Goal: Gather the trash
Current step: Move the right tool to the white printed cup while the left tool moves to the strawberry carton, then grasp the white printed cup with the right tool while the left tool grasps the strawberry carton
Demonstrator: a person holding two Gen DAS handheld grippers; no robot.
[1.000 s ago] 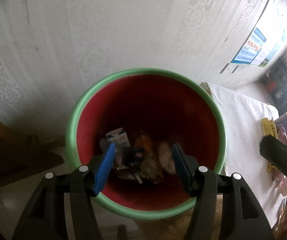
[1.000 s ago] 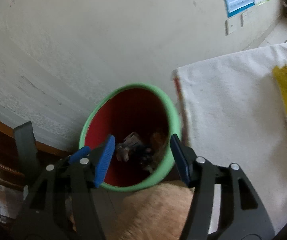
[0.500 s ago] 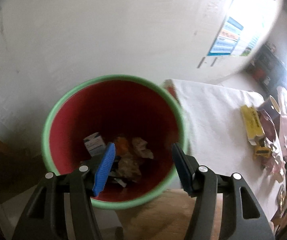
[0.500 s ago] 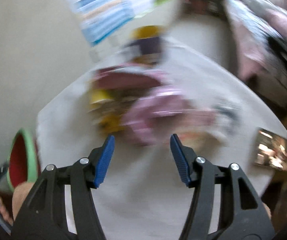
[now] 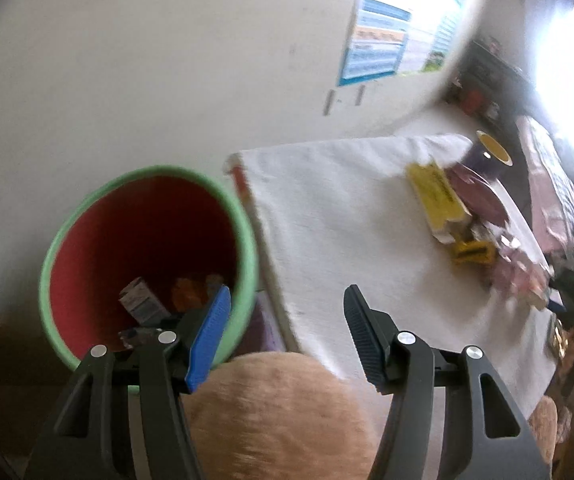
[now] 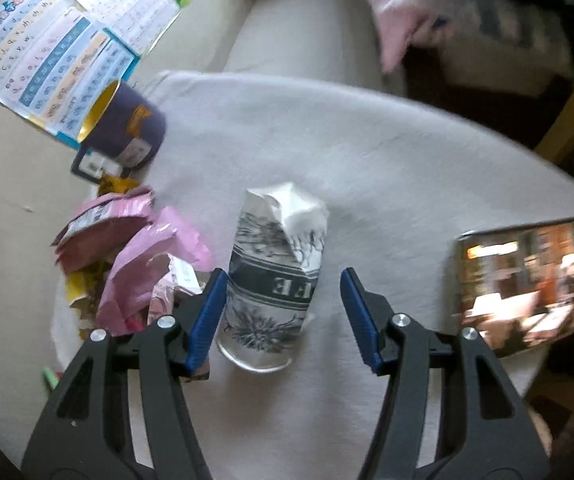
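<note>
A red bin with a green rim [image 5: 247, 248] stands beside the white-clothed table [image 5: 327, 220] and holds several pieces of trash [image 5: 143, 304]. My left gripper [image 5: 287, 332] is open and empty above the bin's right edge. My right gripper [image 6: 281, 316] is open over the table, its jaws either side of a crumpled black-and-white paper cup [image 6: 277, 272] lying on the cloth. Pink wrappers [image 6: 135, 252] lie left of the cup. A yellow box [image 5: 435, 196] and more wrappers [image 5: 515, 268] lie on the table's far side.
A dark purple cup with a gold inside [image 6: 123, 124] lies at the table's far left. A phone with a lit screen [image 6: 527, 280] lies at the right edge. A poster [image 6: 47, 56] hangs on the wall. A tan rounded thing [image 5: 279, 412] sits below my left gripper.
My left gripper has swung right, away from over the bin toward the table. My right gripper has swung from the bin to the table and now straddles the crumpled paper cup.
</note>
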